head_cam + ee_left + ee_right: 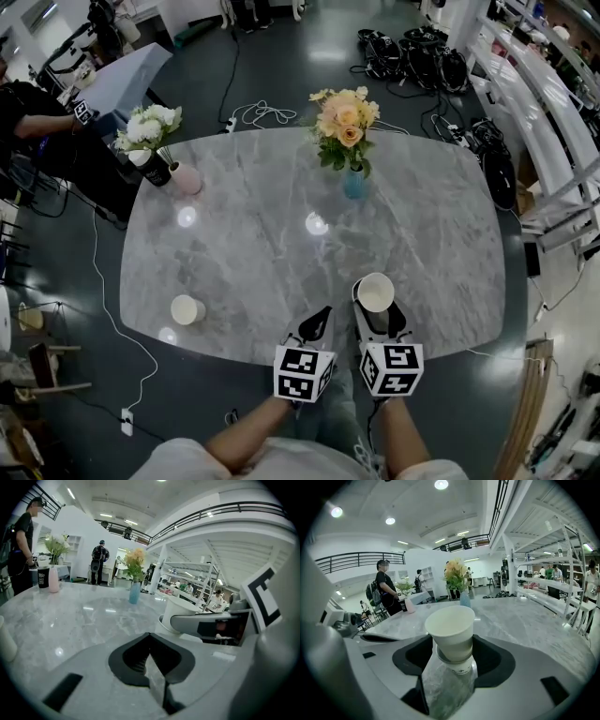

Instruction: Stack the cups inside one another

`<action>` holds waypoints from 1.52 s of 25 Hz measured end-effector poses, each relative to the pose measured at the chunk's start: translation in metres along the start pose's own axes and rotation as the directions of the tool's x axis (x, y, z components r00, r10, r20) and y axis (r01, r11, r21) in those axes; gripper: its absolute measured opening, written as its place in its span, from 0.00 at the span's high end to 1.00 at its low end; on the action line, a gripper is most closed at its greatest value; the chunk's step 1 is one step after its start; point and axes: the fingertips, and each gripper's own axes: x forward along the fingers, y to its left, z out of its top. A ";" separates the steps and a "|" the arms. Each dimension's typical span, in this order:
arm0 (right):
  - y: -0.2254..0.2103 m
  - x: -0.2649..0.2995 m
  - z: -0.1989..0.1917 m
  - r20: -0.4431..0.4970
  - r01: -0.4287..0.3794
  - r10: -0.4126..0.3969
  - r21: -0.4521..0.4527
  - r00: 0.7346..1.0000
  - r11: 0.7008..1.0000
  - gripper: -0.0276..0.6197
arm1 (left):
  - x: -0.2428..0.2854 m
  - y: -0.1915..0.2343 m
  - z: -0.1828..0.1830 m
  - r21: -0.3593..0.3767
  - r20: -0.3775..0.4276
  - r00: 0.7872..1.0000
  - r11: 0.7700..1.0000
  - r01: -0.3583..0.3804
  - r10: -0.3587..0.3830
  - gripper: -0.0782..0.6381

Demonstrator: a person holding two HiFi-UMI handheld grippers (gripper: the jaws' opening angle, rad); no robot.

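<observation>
The right gripper [452, 641] is clamped on a white paper cup [450, 625]. Its two dark fingers [412, 657] press on the cup's sides low down, one on each side. The cup stands upright between them with its open mouth well above the fingertips. Just below the grip line a second rim rings the cup, and a short printed stub shows under it. This looks like another cup nested beneath, though I cannot tell for certain. In the head view the same cup [376, 292] sits at the tips of the right gripper [377, 309], over the near edge of the grey marble table [234, 253].

The left gripper [150, 637] is closed with nothing in it. Its fingers [131, 657] meet at the tips and only table shows past them. In the head view the left gripper [322, 311] lies just beside the right one, its tips slightly behind the held cup and to that cup's left.

A lone paper cup [186, 309] stands upright on the table well to the left of the left gripper's fingertips, apart from both grippers.

Far ahead of the fingers, a blue vase [352, 184] of peach flowers stands across the table. A pink vase [188, 178] and a black cup [155, 172] of white flowers stand at the far left corner
</observation>
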 end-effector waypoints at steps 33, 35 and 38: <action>0.005 -0.019 0.048 0.103 0.058 -0.059 0.019 0.993 0.998 0.60 | -0.024 0.019 0.035 -0.009 0.080 0.996 1.000 -0.028 0.028 0.90; 0.008 -0.021 0.058 0.124 0.051 -0.052 0.017 0.991 0.999 0.60 | -0.027 0.022 0.043 -0.012 0.097 0.995 0.999 -0.035 0.036 0.90; 0.012 -0.025 0.072 0.154 0.044 -0.046 0.013 0.987 0.999 0.62 | -0.034 0.024 0.054 -0.009 0.124 0.991 0.999 -0.042 0.043 0.90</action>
